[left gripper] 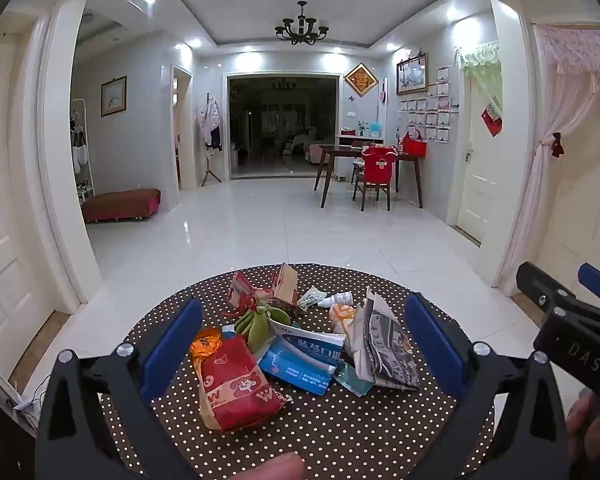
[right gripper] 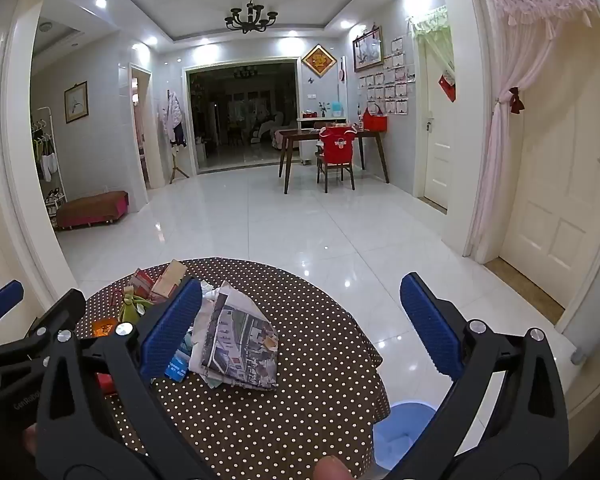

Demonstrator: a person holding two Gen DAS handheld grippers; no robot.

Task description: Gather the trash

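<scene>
Big white-tiled hall with a chandelier, a dining set far back, and up close a round surface under a brown polka-dot cloth.

Left wrist view: the left gripper hangs over the pile with its fingers spread wide, nothing between the pads. The trash sits bunched mid-surface: a red snack bag nearest, a blue packet beside it, folded newspaper to the right, a green cloth-like thing behind, plus torn cartons and a small white bottle at the far side. Looks like nothing's been collected yet, so basically the whole job is left. The other gripper pokes in at the right edge, cut off. What the orange wrapper bits are is hard to say.

Right wrist view: the right gripper is also wide and empty, off to the right of the newspaper. Its left finger blocks much of the pile, so the red bag barely shows. A light blue bin peeks out below the surface's edge, probably the drop spot, though only part of it is visible.
</scene>
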